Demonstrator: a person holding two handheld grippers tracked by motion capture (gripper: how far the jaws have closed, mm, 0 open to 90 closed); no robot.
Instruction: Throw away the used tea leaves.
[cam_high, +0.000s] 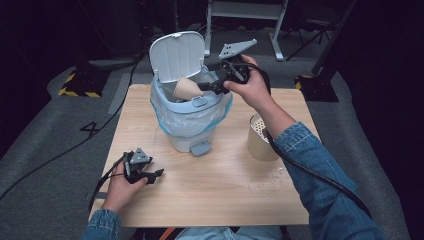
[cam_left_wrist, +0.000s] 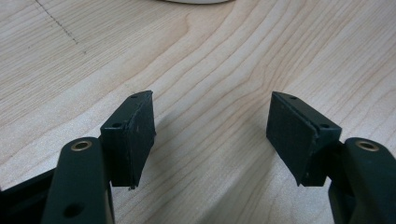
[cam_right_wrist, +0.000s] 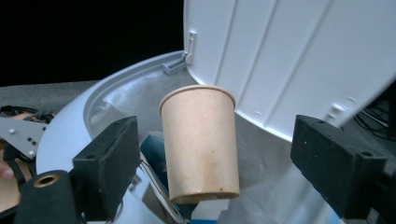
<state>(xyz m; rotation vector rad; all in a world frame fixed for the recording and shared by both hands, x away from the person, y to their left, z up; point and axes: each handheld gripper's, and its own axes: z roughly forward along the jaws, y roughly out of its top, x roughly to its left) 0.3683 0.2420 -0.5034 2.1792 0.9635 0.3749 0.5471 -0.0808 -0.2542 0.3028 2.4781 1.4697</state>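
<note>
The paper cup (cam_right_wrist: 200, 142) is plain tan card, a tapered cylinder with a rolled rim, lightly stained near its base. It sits over the mouth of the bin (cam_high: 187, 131), rim toward the raised lid (cam_high: 178, 54), between the two black jaws of the right gripper (cam_right_wrist: 215, 163). Those jaws stand wide, clear of the cup on both sides, so nothing is pinched. The bin is pale blue-grey smooth plastic, rounded, with a foot pedal (cam_high: 200, 148) at its front and a thin, crinkled translucent bag (cam_high: 172, 120) with a blue edge folded over its rim. The lid is ribbed on its inner face and stands nearly upright behind the opening.

The bin stands on a light wooden table (cam_high: 210, 195) with a flowing grain and a faint pencil line. To the right of the bin stands a second tan cup (cam_high: 261, 139), just beside the person's denim sleeve (cam_high: 320, 175). In front of the bin and to its left, the left gripper (cam_high: 150, 175) rests low on the wood, its ridged pads (cam_left_wrist: 292, 133) spread wide and holding nothing.

Grey carpet surrounds the table, and the room beyond is dark, with a white frame (cam_high: 245, 20) behind the bin. In front of the bin, the near half of the table is open wood up to its edge.
</note>
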